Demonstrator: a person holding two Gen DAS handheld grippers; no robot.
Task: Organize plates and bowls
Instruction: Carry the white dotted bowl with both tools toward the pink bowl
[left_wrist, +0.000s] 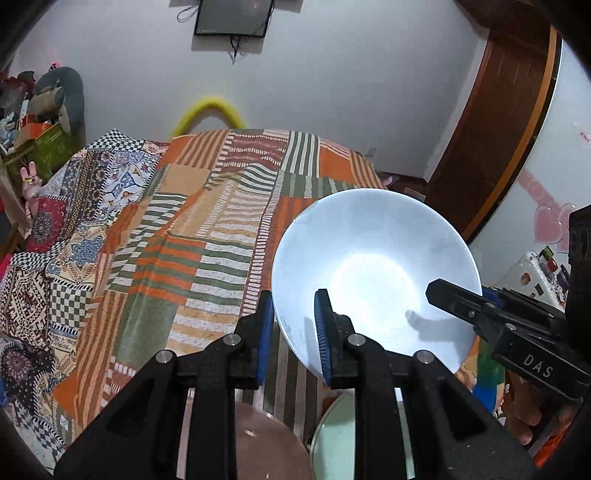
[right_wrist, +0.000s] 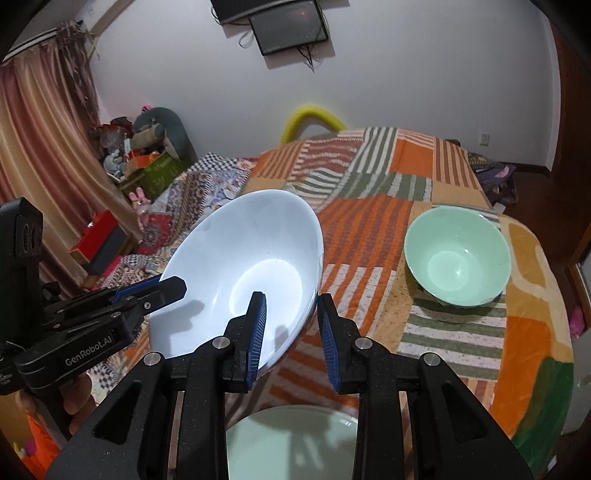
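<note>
Down at the near edge of the bed, a pale green plate (right_wrist: 295, 435) lies flat under the right tool (right_wrist: 291, 328), with a brownish plate (left_wrist: 266, 446) just beside it in the left wrist view. Above them both tools are clenched on one big white bowl (left_wrist: 373, 273), each with one pad inside the wall and one outside: the left tool (left_wrist: 293, 332) pinches the rim on its side, the right tool the opposite side. The bowl hangs clear of the striped bedspread (left_wrist: 207, 236), tilted, its opening facing the cameras.

The step looks like carrying this bowl over to stack with its own kind. Done well, both hands travel together at one pace, so neither pinch twists the glazed rim loose; levelling the bowl before it goes down would help it seat cleanly.

Further along, toward the right edge of the bed, a mint green bowl (right_wrist: 458, 256) sits upright, well apart from the white one. It appears the smaller of the two, so nesting the white bowl inside it could leave it perched and wobbly; the better order may be white below, green within
</note>
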